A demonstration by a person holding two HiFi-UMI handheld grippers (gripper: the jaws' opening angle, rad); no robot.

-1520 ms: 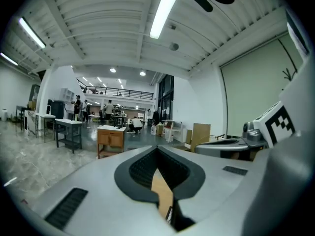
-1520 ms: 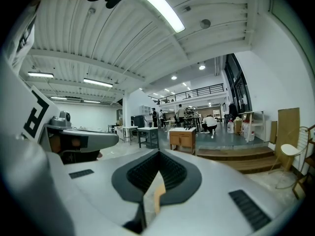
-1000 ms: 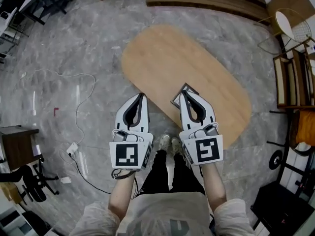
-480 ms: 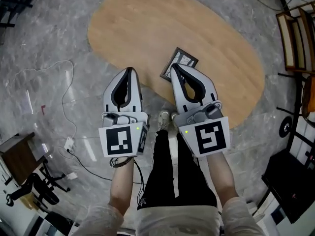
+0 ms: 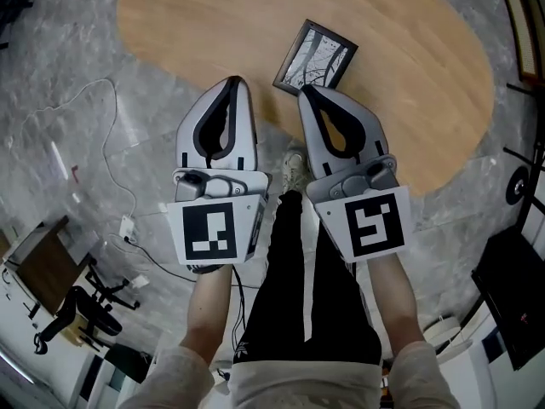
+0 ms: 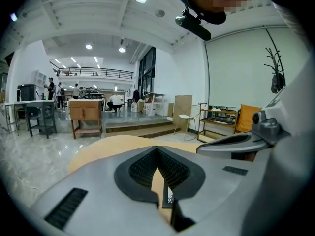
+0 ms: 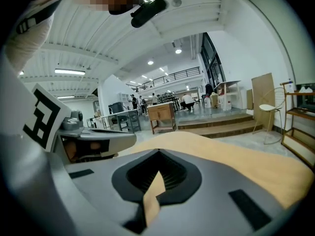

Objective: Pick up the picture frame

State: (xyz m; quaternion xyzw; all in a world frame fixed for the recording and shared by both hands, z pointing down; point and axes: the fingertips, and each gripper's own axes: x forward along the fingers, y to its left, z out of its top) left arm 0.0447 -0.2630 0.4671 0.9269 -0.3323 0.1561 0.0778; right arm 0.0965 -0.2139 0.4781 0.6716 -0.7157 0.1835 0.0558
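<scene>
The picture frame (image 5: 315, 56), dark-rimmed with a pale print, lies flat near the front edge of the oval wooden table (image 5: 409, 83). My right gripper (image 5: 303, 92) is shut and empty, its tip just short of the frame's near corner. Left of it, my left gripper (image 5: 236, 82) is also shut and empty, over the table's edge and apart from the frame. In the left gripper view (image 6: 157, 149) a sliver of the frame (image 6: 168, 196) shows through the slit between the jaws. Only tabletop (image 7: 221, 151) shows past the shut jaws in the right gripper view (image 7: 158, 152).
The person's legs and shoes (image 5: 294, 170) stand at the table's edge on grey marble floor. A white cable (image 5: 106, 135) and power strip (image 5: 128, 227) lie to the left, an office chair (image 5: 81, 309) lower left. Dark furniture (image 5: 515, 301) stands at right.
Both grippers have come down side by side toward the table. The frame now appears larger, with the right gripper's tip just short of its near corner. Both stayed shut.
</scene>
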